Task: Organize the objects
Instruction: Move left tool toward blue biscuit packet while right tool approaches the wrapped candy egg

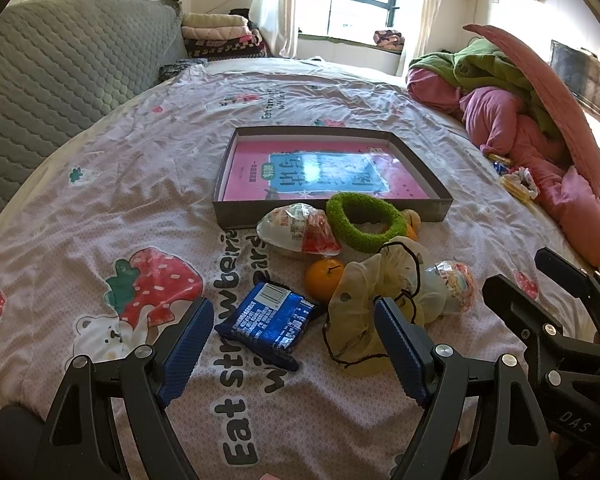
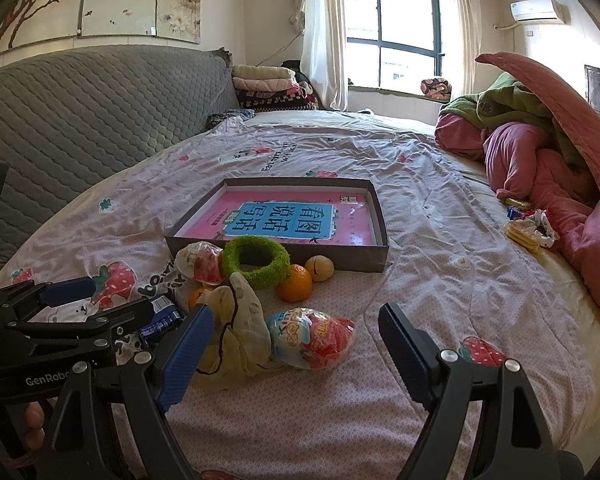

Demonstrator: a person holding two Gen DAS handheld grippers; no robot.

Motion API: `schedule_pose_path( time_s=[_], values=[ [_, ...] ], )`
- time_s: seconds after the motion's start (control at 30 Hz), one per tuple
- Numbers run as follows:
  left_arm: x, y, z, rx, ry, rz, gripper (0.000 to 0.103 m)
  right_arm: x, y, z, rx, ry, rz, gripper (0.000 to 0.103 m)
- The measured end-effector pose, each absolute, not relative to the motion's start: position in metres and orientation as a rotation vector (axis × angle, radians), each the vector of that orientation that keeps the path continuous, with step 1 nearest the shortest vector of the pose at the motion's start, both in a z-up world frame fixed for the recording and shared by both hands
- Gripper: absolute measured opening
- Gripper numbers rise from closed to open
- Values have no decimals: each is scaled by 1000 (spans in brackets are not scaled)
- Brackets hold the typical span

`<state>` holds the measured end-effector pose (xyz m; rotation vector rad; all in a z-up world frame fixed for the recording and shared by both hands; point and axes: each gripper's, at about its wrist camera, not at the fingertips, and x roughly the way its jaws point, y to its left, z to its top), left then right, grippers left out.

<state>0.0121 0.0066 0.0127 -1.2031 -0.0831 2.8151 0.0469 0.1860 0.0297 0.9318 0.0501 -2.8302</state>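
A shallow dark box [image 1: 332, 210] with a pink book [image 1: 260, 168] lying flat inside is seen on the bed [image 1: 100, 200], its near wall crowded by a small heap. A green ring [image 1: 364, 220] leans against that wall, a wrapped egg [image 1: 300, 228] lies just beside it, and two oranges [image 2: 294, 283] and a tan nut [image 2: 319, 268] sit close before the wall. Nearer than these a cream scrunchie [image 1: 364, 304], a second wrapped egg [image 2: 312, 338] and a blue packet [image 1: 268, 320] are spread. The left gripper [image 1: 294, 344] is held wide, nothing gripped, the packet lying between its fingers. The right gripper [image 2: 296, 352] is likewise wide and empty. Bare sheet is left open to the box's left and right, and behind its far wall.
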Motion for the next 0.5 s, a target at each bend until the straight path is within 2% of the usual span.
schedule_pose_path(
  time_s=[0.5],
  values=[
    [14, 8, 6, -1242, -75, 2793, 83, 49, 184, 23, 971, 72, -2793, 84]
  ],
)
